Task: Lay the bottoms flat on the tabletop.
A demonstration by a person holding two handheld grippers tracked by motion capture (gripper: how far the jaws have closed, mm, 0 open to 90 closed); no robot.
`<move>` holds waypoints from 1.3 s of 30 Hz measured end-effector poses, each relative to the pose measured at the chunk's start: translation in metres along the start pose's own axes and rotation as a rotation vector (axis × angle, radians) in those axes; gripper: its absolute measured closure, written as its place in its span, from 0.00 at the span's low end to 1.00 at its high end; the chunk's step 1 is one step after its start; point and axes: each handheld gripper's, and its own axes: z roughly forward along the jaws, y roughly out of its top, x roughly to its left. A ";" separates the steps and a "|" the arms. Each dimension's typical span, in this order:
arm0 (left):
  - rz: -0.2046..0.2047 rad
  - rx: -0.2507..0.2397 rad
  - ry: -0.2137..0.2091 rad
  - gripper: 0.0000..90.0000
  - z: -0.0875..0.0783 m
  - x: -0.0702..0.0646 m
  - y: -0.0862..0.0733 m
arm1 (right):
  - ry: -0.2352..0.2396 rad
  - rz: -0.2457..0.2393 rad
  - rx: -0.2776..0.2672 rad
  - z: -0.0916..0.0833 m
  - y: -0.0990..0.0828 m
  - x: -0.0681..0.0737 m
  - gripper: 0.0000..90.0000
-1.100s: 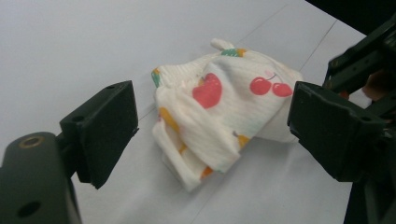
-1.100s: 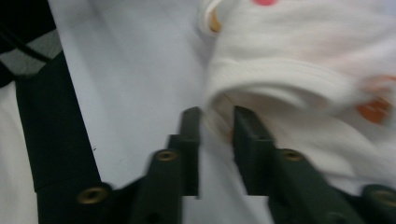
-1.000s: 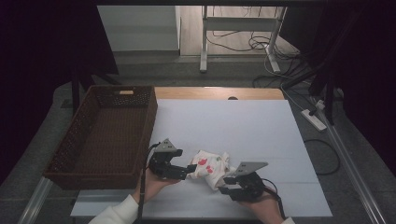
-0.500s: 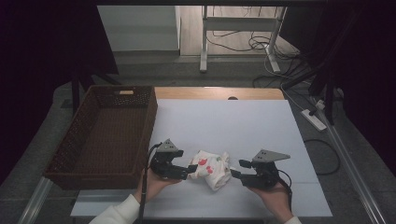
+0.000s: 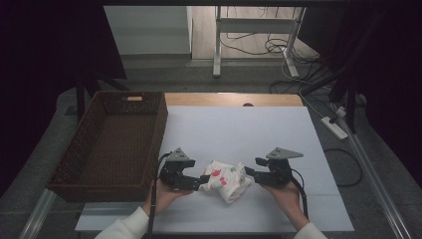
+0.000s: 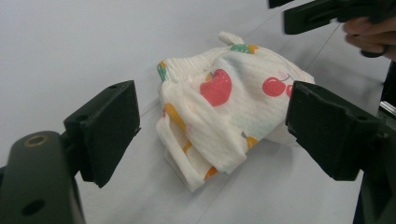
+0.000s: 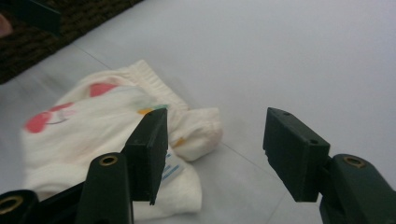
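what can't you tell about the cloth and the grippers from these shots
- Cloth: folded on itself, so its full shape and what garment it is stay hidden, left gripper view.
- Cloth's left part, right gripper view: blurred, print unclear.
- Left gripper: whether it touches the cloth is too small to tell, high view.
- Basket: its near inside is hidden behind its front wall, high view.

Both forearms come in low and close together. The left tool (image 5: 201, 180) points to the right with its jaws wide apart. The right tool (image 5: 247, 172) points to the left; its jaws have just been opening, with nothing between them.
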 end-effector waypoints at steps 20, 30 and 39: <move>0.002 0.006 0.003 0.18 0.000 0.000 -0.001 | 0.052 -0.034 0.122 0.039 0.002 0.005 0.44; 0.007 0.008 0.004 0.19 0.001 0.000 -0.002 | 0.104 -0.042 0.161 0.046 -0.005 0.012 0.56; 0.012 0.014 0.006 0.19 0.002 0.000 -0.002 | 0.141 -0.134 0.148 0.038 -0.002 0.024 0.92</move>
